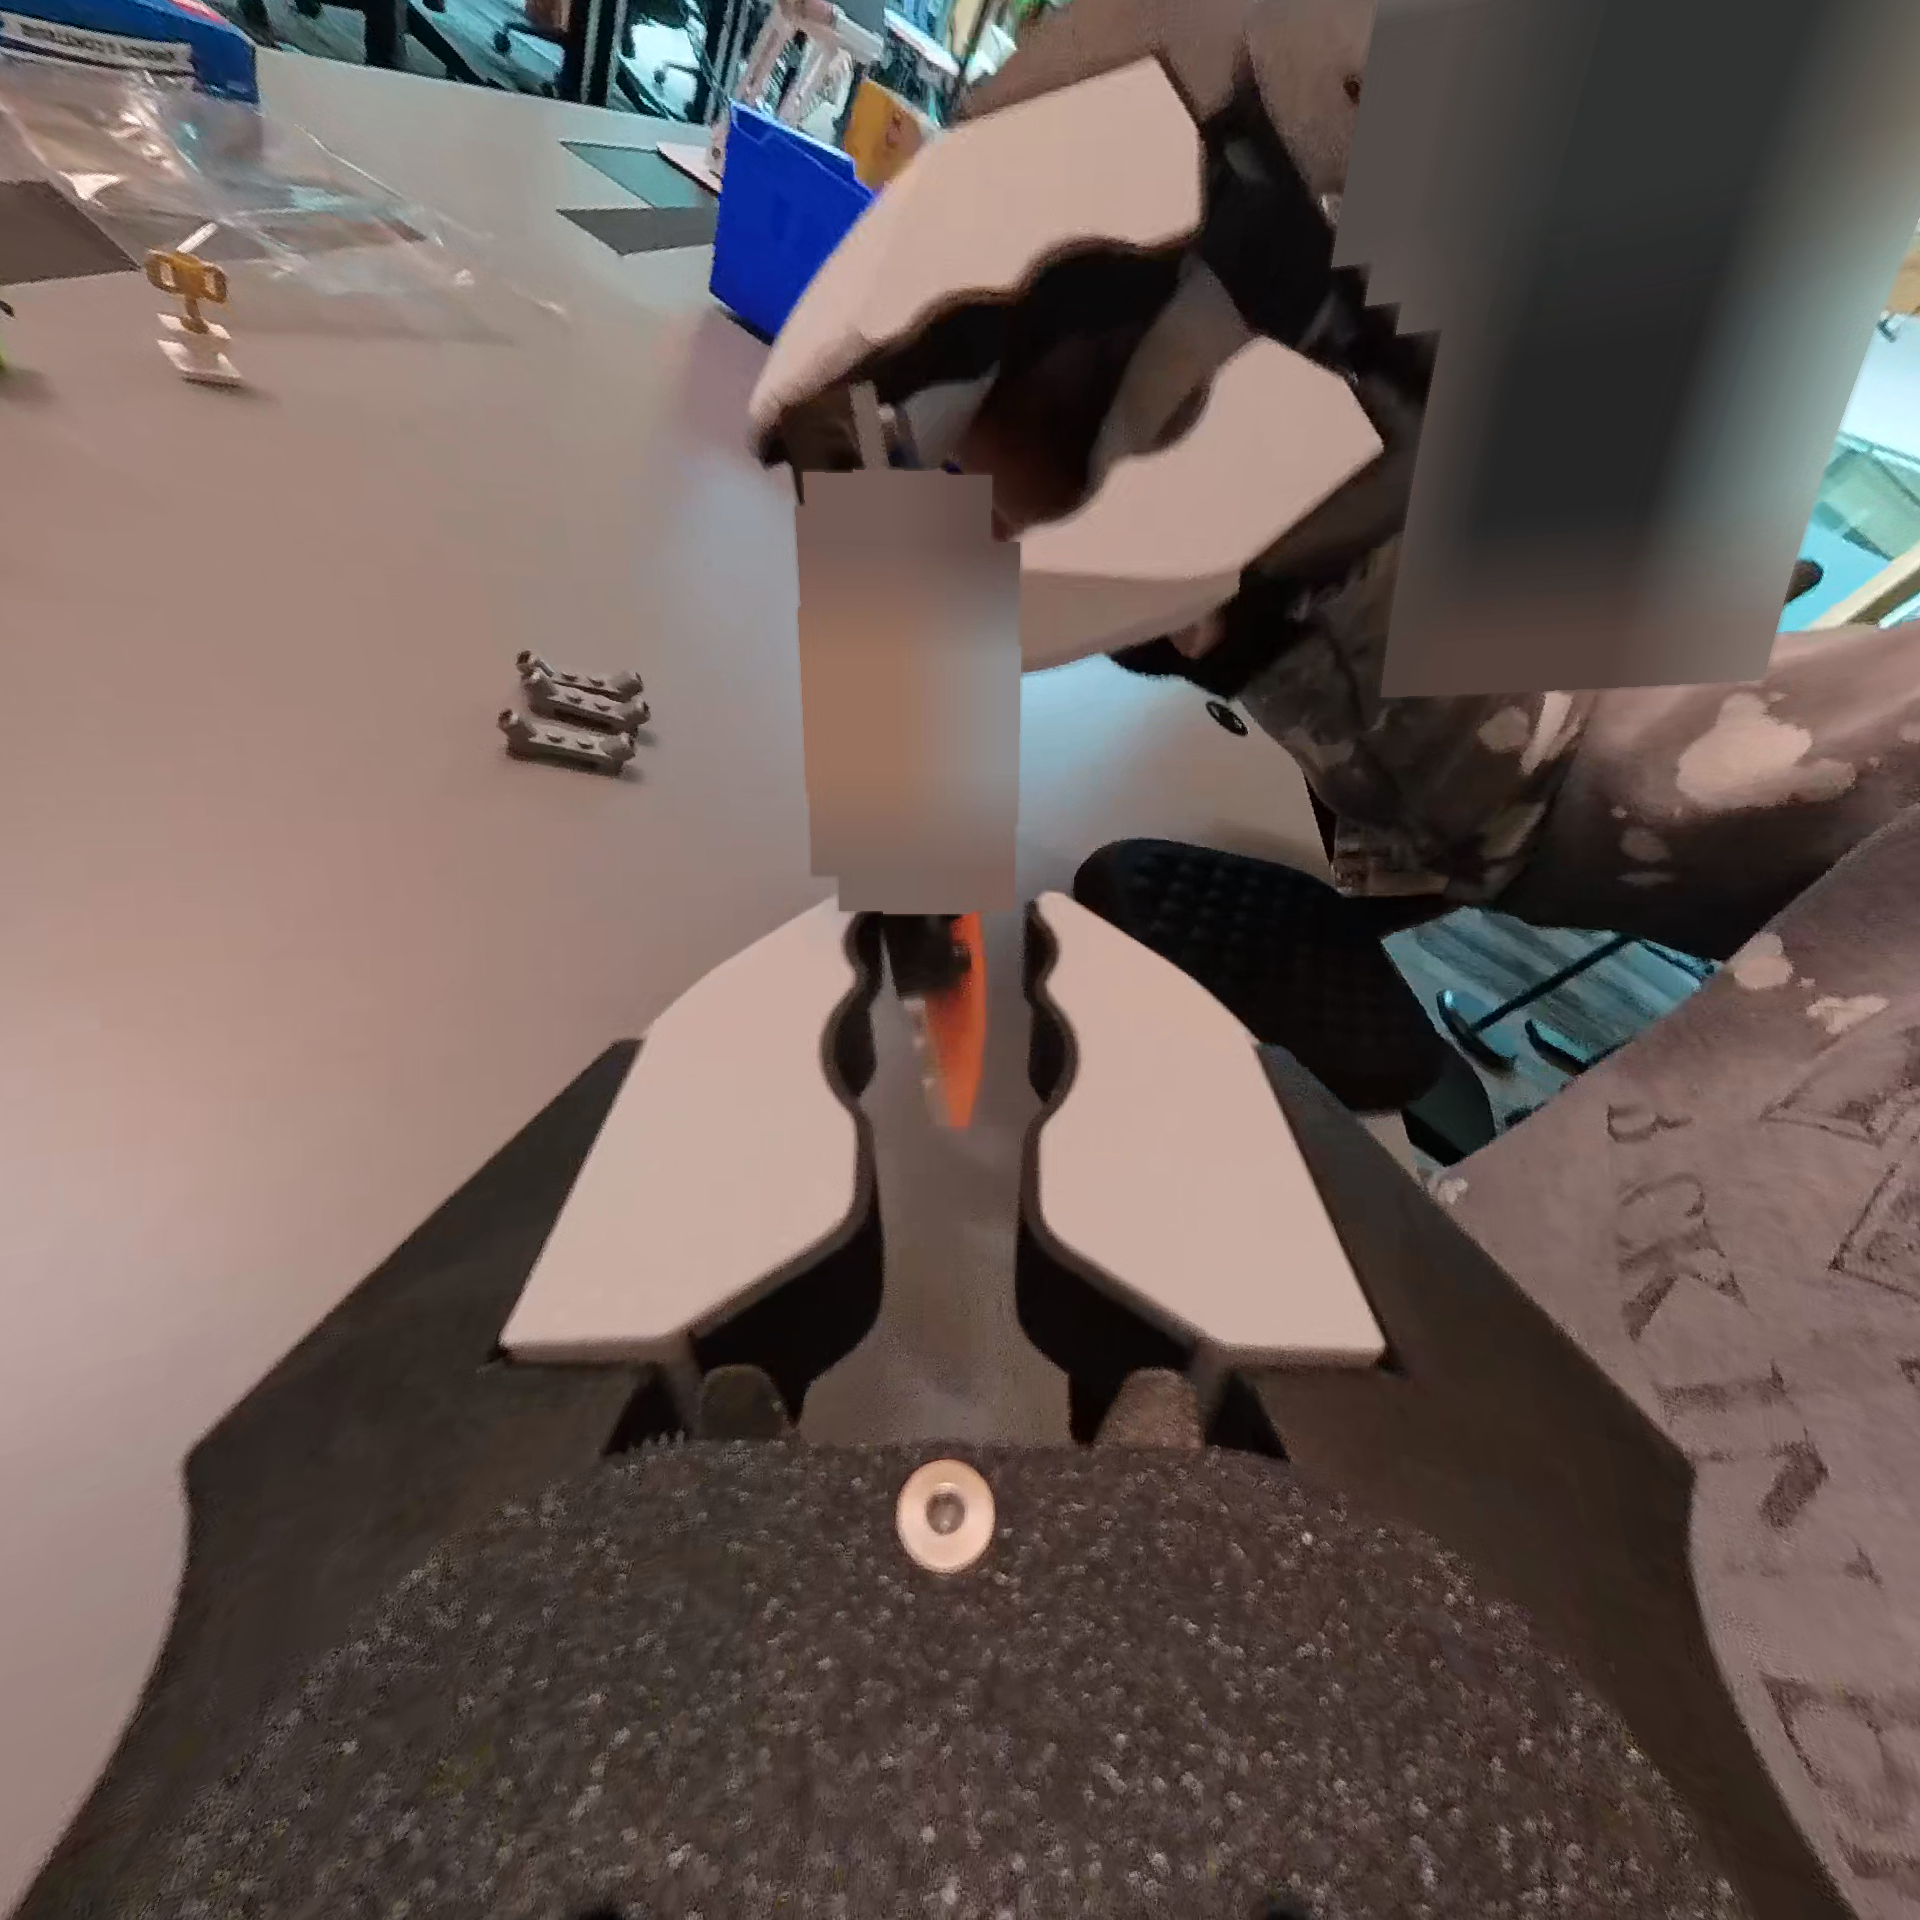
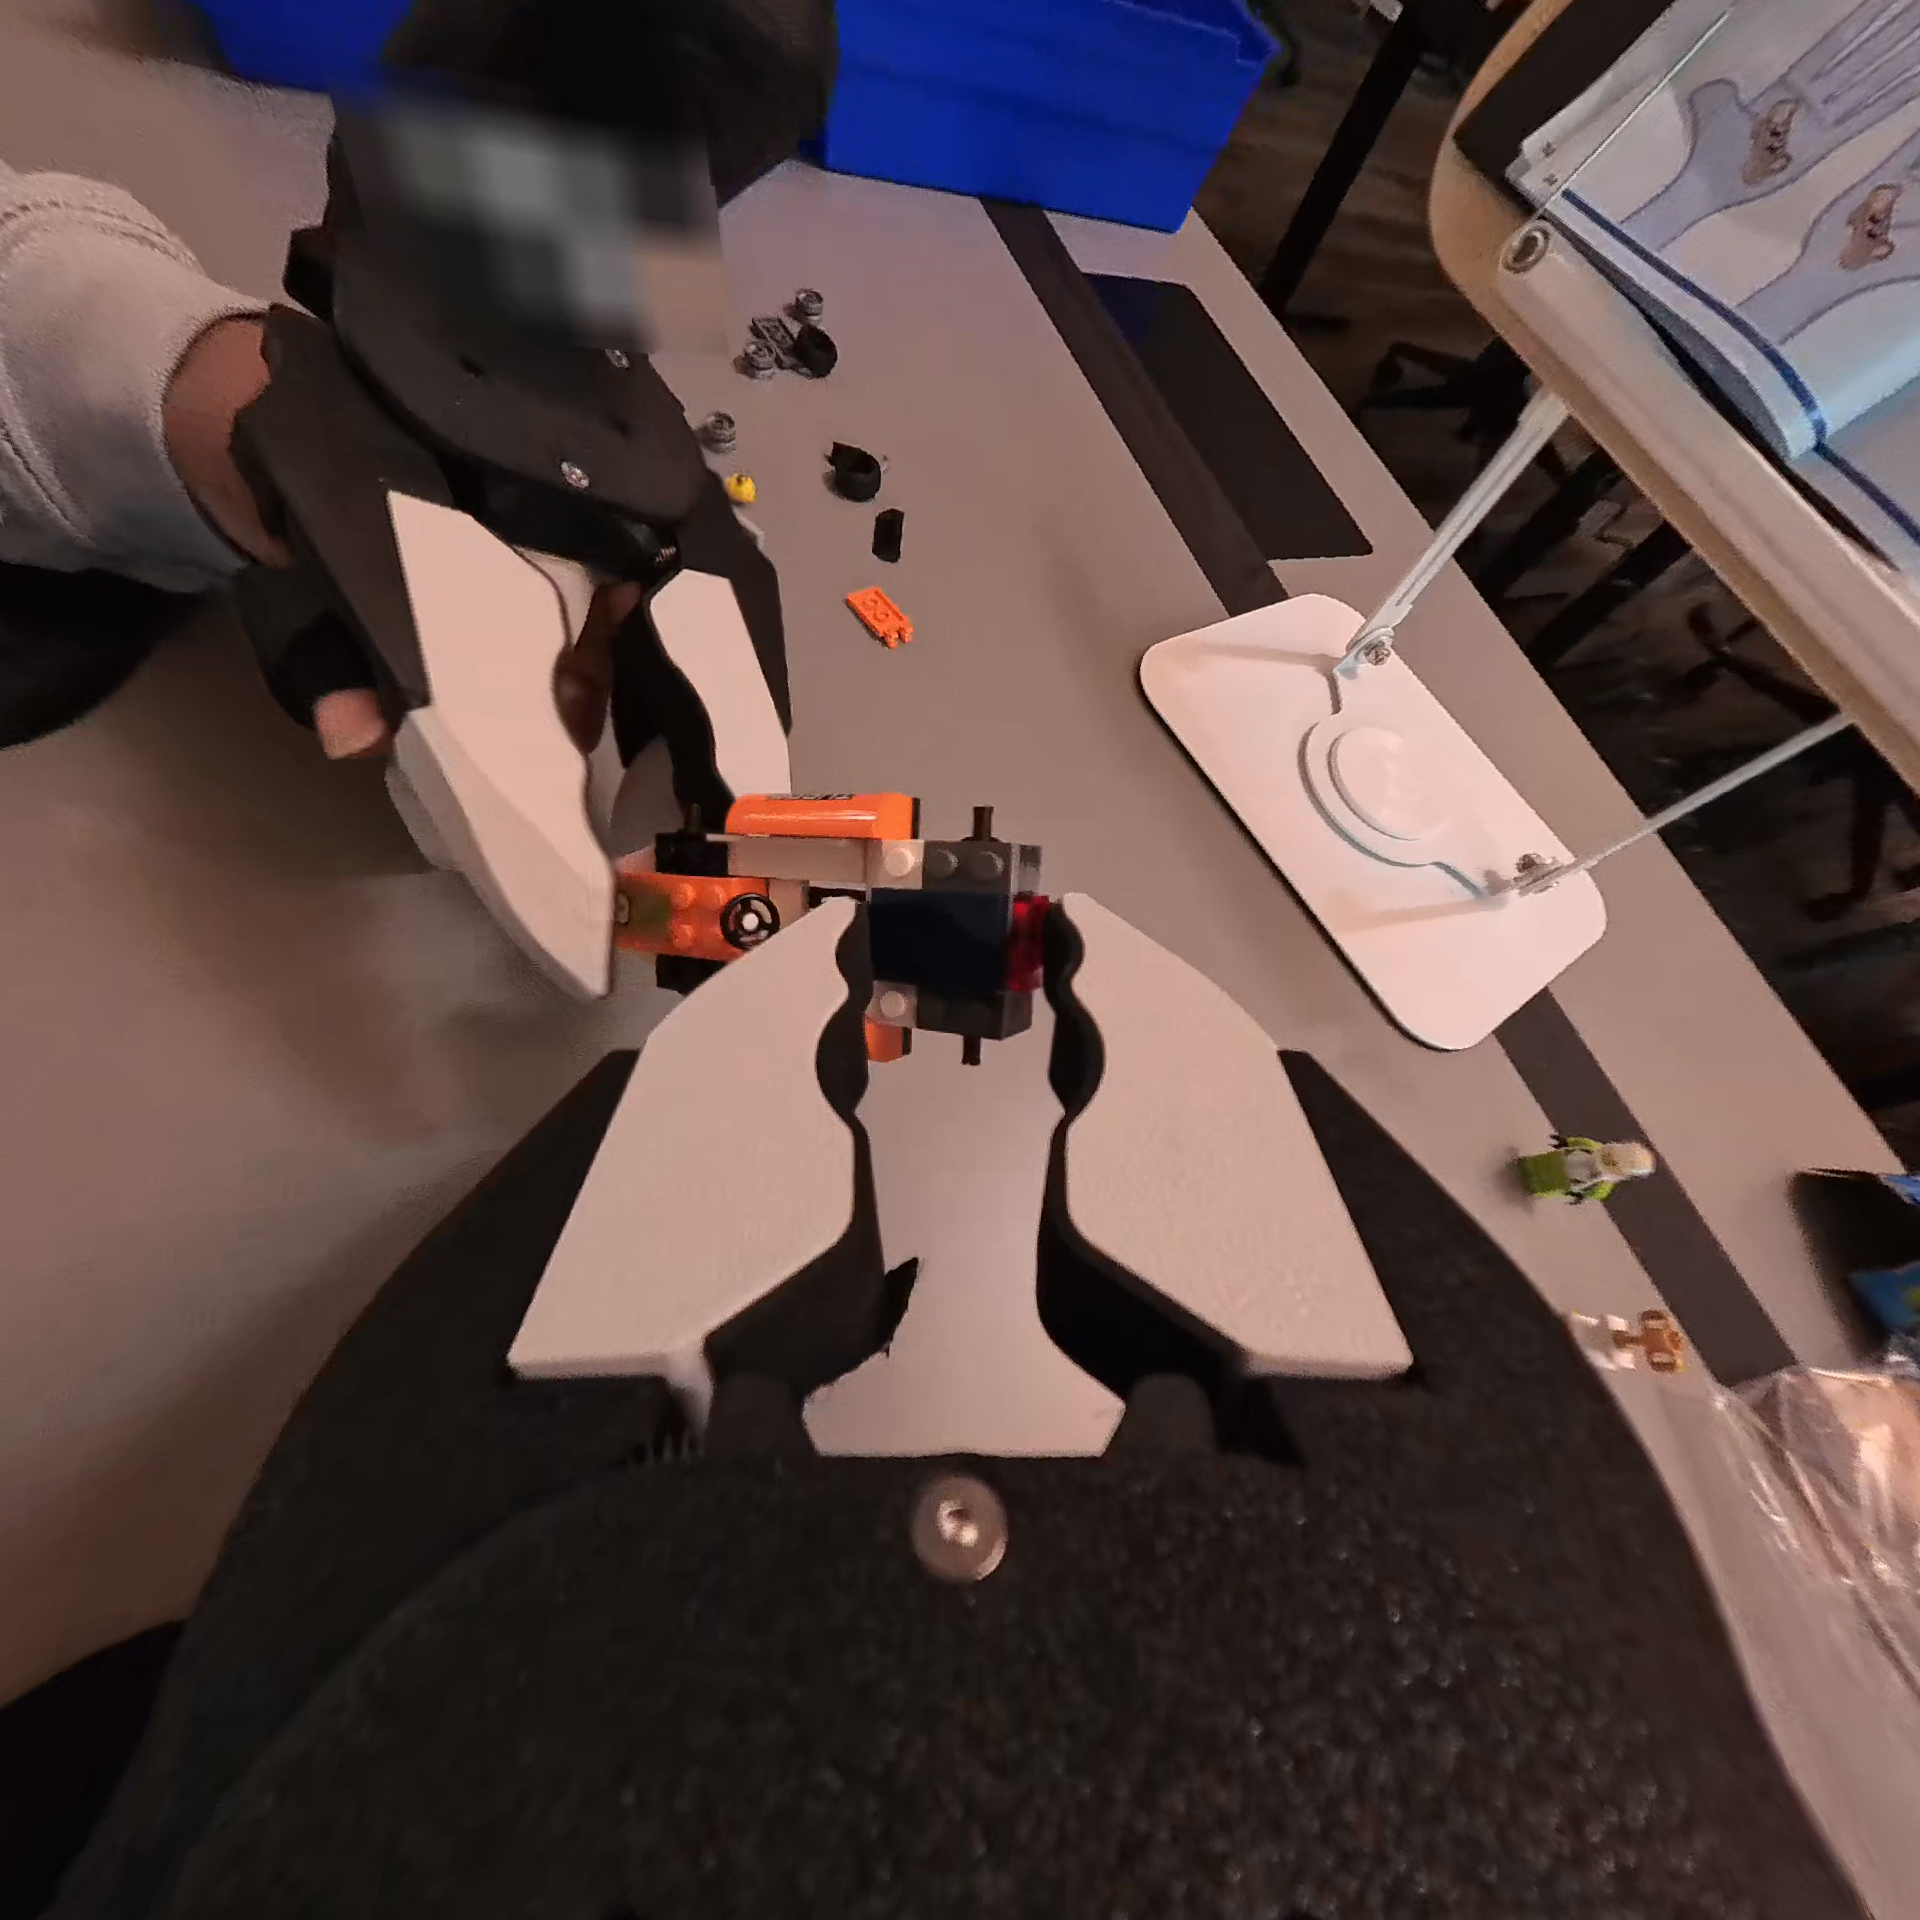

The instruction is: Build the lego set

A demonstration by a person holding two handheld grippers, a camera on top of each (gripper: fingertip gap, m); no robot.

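A half-built lego vehicle [image 2: 935, 925], orange at the front and dark blue with a red piece at the rear, is held above the grey table [image 2: 260, 1091]. My right gripper [image 2: 958, 920] is shut on its dark blue rear. My left gripper [image 1: 945, 935] is open, and the model's orange front [image 1: 956, 1029] sits between its fingers without filling the gap. In the right wrist view the left gripper's white fingers [image 2: 499, 727] flank that orange front. A mosaic patch hides most of the model in the left wrist view. The right gripper's fingers [image 1: 987, 208] show above it.
Loose parts lie beyond the model: an orange plate [image 2: 881, 618], black pieces [image 2: 854, 470] and grey wheels [image 2: 790, 343]. A white stand base [image 2: 1371, 821] holds an instruction booklet [image 2: 1766, 208]. Also a green minifigure [image 2: 1579, 1169], gold trophy [image 1: 192, 301], grey pieces [image 1: 577, 712], plastic bag [image 1: 260, 177] and blue bin [image 1: 784, 229]. Across from one pair of fingers to the other is roughly 6 centimeters.
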